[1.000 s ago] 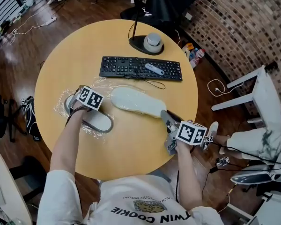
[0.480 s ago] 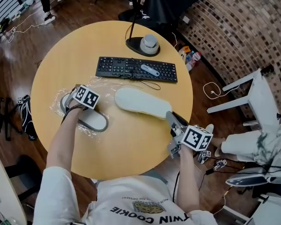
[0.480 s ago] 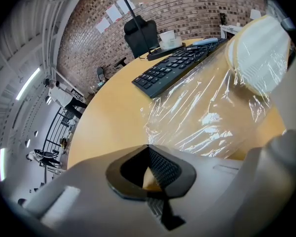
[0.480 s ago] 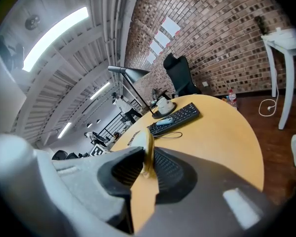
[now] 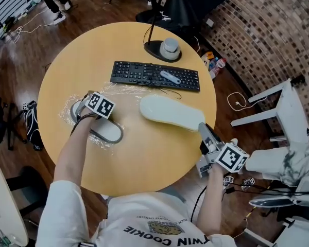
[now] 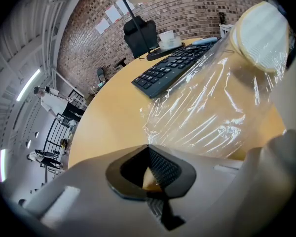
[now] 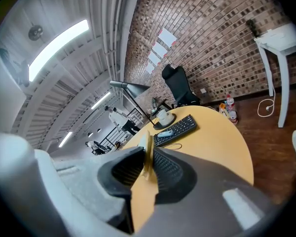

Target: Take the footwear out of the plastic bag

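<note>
Roughly halfway: first slipper [image 5: 170, 112] drawn clear, clamped in right gripper [image 5: 203, 133] at worktop [image 5: 144, 161] 4 o'clock; second slipper [image 5: 108, 131] left inside plastic bag [image 6: 212, 107], film pinched by closed left gripper [image 6: 148, 154]

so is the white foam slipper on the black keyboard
No, bare round yellow table shows between the white foam slipper and the black keyboard.

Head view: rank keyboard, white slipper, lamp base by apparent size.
1. keyboard, longest.
2. white slipper, slightly smaller; it may be lifted nearer the camera, so this is unsure.
3. lamp base, clearly smallest.
</note>
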`<act>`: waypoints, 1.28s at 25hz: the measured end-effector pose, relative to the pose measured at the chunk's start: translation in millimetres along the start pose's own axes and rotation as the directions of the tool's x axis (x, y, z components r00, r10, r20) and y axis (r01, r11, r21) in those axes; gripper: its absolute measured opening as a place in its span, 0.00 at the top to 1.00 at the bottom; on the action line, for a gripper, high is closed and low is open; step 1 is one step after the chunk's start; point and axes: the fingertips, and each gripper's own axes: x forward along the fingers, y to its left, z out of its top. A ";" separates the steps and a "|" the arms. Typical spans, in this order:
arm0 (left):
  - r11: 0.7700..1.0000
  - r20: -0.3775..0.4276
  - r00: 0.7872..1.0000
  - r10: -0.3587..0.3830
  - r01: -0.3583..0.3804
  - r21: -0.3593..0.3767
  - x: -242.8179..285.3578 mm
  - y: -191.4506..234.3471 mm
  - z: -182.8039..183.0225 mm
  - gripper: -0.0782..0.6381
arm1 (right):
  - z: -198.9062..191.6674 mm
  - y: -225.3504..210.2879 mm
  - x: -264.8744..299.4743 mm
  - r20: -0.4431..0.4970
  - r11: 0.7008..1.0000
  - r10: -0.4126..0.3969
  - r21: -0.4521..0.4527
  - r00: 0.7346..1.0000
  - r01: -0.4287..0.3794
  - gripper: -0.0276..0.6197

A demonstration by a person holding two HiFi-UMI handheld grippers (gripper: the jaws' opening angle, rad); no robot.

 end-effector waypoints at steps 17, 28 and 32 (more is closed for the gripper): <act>1.000 0.003 1.000 -0.017 0.017 -0.010 0.5 1.4 -1.0 0.90 | 71.5 28.7 -45.0 0.165 0.998 0.032 -0.049 0.986 -0.024 0.87; 0.999 0.018 0.999 -0.028 0.029 -0.029 -0.4 1.3 1.0 0.90 | 68.0 70.0 6.9 0.169 0.989 0.150 -0.043 0.974 -0.145 0.87; 0.997 0.030 0.998 -0.053 0.055 -0.050 -0.9 1.1 0.8 0.90 | 50.2 86.0 45.6 0.155 0.986 0.167 -0.039 0.974 -0.163 0.87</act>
